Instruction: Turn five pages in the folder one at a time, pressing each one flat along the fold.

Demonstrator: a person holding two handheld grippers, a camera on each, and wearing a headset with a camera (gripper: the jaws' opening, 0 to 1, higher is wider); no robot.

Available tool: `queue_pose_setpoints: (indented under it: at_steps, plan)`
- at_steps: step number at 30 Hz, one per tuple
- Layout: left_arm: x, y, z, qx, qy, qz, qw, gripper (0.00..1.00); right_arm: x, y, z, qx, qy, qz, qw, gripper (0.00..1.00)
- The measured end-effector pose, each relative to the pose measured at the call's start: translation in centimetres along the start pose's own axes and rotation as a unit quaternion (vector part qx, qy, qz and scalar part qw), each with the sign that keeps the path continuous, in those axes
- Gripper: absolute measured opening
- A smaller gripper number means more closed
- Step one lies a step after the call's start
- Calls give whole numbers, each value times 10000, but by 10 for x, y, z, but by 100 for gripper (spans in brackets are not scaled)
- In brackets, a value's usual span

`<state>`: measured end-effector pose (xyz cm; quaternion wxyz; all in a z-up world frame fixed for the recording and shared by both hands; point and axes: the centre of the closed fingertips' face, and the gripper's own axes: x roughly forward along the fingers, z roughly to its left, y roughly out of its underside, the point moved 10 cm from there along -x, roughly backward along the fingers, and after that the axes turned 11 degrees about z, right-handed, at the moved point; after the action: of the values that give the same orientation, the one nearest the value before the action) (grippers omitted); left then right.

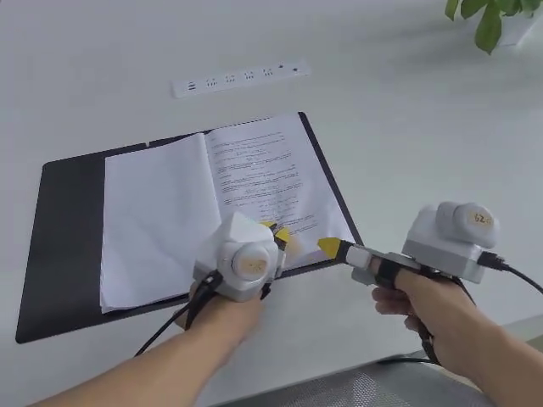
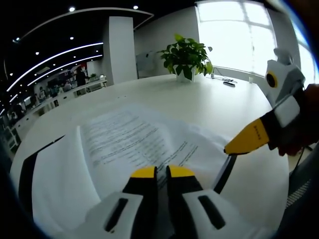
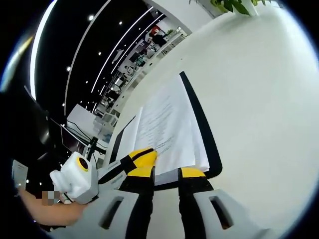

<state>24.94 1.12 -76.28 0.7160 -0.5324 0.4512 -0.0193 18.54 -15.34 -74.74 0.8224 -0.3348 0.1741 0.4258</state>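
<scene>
A black folder (image 1: 68, 254) lies open on the white table. Its left side holds a blank white sheet (image 1: 153, 220) and its right side a printed page (image 1: 263, 170). My left gripper (image 1: 276, 233) is shut, its yellow tips resting low on the printed page (image 2: 129, 134) near the front edge. My right gripper (image 1: 329, 248) points left at the folder's near right corner. Its jaws stand a little apart astride the page stack's front edge (image 3: 167, 173). The left gripper (image 3: 144, 155) lies just left of it. The right gripper's tip (image 2: 234, 147) meets the page edge.
A white power strip (image 1: 242, 78) lies on the table beyond the folder. A potted plant (image 1: 492, 21) stands at the far right corner. Cables trail from both grippers toward the table's near edge (image 1: 356, 373).
</scene>
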Motion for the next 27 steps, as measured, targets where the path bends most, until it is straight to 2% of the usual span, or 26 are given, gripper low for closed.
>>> queue_pose_setpoints:
  at_steps: [9, 17, 23, 27]
  plan:
    - [-1, 1, 0, -3, -1, 5, 10000, 6, 0, -3, -8, 157, 242, -173, 9994, 0]
    - [-1, 1, 0, -45, -10, 15, 10000, 6, 1, -2, -6, 212, 240, -203, 9993, 0]
    - [-2, -2, 1, -203, 31, 55, 9998, 7, -1, -5, -2, 144, 198, -239, 9994, 0]
    - [-7, -5, 6, -356, 147, 253, 9989, 8, -5, -7, 9, 44, 126, -312, 9994, 0]
